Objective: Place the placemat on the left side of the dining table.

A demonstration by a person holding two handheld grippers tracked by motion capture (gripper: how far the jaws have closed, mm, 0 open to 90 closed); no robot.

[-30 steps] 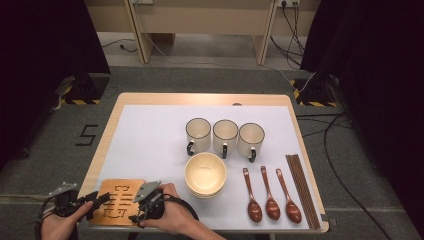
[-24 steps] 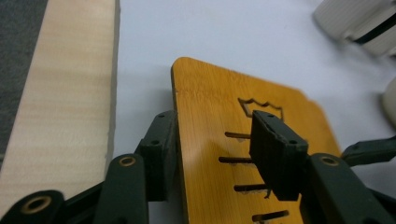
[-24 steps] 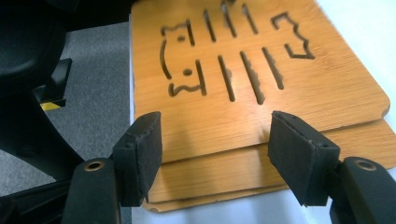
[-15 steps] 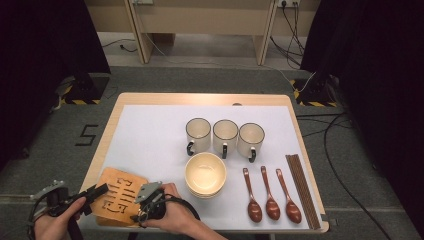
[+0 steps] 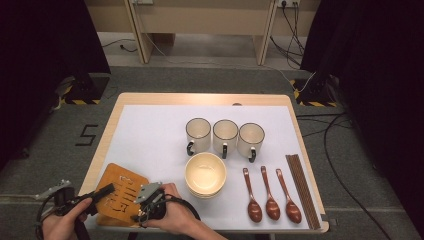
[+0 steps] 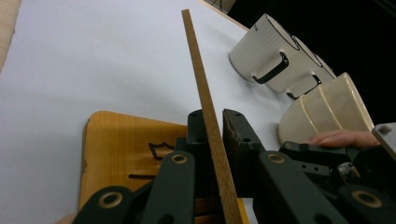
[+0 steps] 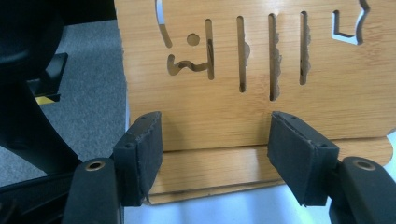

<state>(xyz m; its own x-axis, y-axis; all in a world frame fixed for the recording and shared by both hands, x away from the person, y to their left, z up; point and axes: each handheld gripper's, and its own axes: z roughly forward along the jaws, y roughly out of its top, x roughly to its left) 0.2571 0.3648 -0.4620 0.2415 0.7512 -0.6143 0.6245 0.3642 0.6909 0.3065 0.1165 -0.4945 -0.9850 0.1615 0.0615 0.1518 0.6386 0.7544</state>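
Your left gripper pinched the top bamboo trivet by its thin, stiff, light edge, tilted off the lower trivet; your right gripper stood open.

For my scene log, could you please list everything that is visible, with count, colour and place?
wooden boards: two visible, light brown with cut-out slots, near left corner; one lifted on edge, one flat beneath
mugs: three, cream with dark rims and handles, a row at the middle
bowls: a cream stack, in front of the mugs
spoons: three, dark brown, side by side right of the bowls
chopsticks: a dark brown bundle, near the right edge
table: one, light wood with a white sheet on top
left gripper: black, shut on the edge of the lifted board
right gripper: black, open, jaws either side of the boards
hands: two, at the near edge
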